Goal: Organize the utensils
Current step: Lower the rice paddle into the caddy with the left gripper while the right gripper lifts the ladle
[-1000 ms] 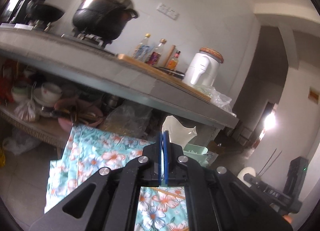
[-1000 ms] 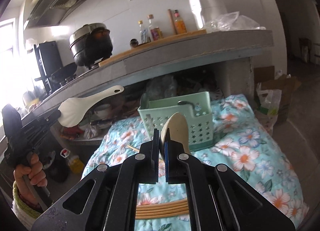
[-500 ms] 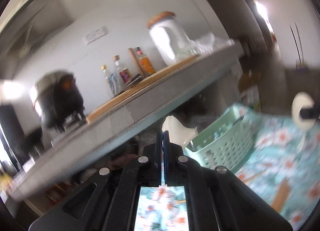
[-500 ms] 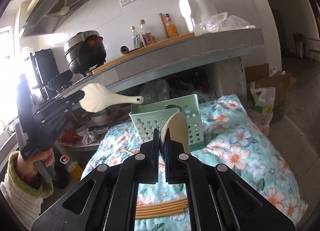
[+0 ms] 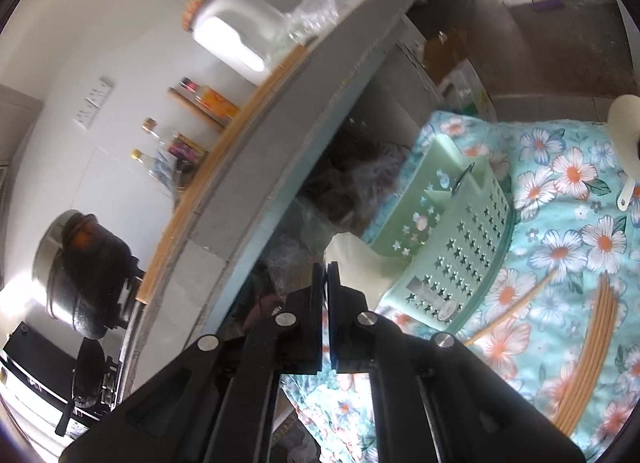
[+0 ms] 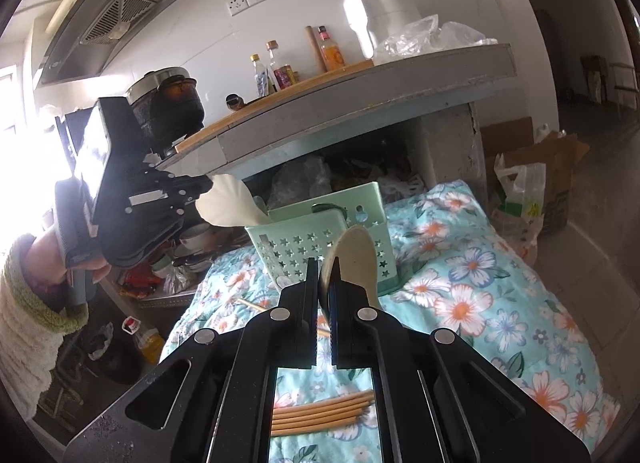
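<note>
My left gripper (image 5: pixel 327 267) is shut on a white rice paddle (image 5: pixel 360 263); in the right wrist view the paddle (image 6: pixel 228 205) slants handle-first into the left end of the mint green utensil basket (image 6: pixel 320 239). The basket (image 5: pixel 452 247) stands on a floral cloth (image 5: pixel 568 223). My right gripper (image 6: pixel 324 269) is shut on a beige spoon (image 6: pixel 356 255), held in front of the basket; the spoon (image 5: pixel 626 131) shows at the right edge of the left wrist view. A bundle of bamboo chopsticks (image 6: pixel 320 411) lies on the cloth.
A grey counter (image 6: pixel 360 103) overhangs the basket, carrying a black pot (image 6: pixel 168 111), bottles (image 6: pixel 276 71) and a white jar (image 6: pixel 380 3). A loose chopstick (image 5: pixel 516 307) lies by the basket. Cluttered shelves sit under the counter; a cardboard box and bag (image 6: pixel 528 191) stand right.
My left gripper has swung right and tipped over, bringing the paddle's handle down from the air into the basket's left end. My right gripper with the spoon has stayed almost still.
</note>
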{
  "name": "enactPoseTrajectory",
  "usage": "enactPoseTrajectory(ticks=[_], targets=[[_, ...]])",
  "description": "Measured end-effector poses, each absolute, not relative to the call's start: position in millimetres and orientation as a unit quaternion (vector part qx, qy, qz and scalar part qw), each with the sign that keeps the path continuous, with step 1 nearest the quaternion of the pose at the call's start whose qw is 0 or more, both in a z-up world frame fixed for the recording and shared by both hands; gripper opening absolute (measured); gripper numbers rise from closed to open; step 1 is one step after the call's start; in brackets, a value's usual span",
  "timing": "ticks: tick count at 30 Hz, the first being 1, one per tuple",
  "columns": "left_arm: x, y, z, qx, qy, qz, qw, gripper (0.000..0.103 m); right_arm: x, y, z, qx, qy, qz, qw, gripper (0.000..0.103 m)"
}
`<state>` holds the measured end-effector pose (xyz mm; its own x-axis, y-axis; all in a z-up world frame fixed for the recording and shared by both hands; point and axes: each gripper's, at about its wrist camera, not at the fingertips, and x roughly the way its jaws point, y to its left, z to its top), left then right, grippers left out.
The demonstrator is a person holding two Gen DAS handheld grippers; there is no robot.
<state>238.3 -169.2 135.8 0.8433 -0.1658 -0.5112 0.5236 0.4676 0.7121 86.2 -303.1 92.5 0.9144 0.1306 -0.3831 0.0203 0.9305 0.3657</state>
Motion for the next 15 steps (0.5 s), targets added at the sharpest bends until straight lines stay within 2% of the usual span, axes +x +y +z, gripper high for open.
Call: enactPoseTrajectory(ticks=[6, 9, 11, 14, 15], targets=[[260, -176, 141, 0.396, 0.238, -0.235, 0.855, 0.006, 87, -304, 91, 0.185, 0.207, 0.029, 0.960, 0.003], [273, -173, 144, 0.336, 0.261, -0.255, 0.868, 0.011, 87, -304, 91, 0.183, 0.209, 0.028, 0.960, 0.003], [281, -169, 147, 0.296, 0.270, -0.263, 0.878, 0.024, 87, -305, 90, 0.182, 0.209, 0.027, 0.960, 0.003], [289, -155, 157, 0.218, 0.263, -0.276, 0.898, 0.039, 88, -306, 90, 0.182, 0.210, 0.024, 0.960, 0.003], [291, -149, 161, 0.192, 0.259, -0.275, 0.906, 0.041, 88, -308, 90, 0.184, 0.210, 0.024, 0.960, 0.003]])
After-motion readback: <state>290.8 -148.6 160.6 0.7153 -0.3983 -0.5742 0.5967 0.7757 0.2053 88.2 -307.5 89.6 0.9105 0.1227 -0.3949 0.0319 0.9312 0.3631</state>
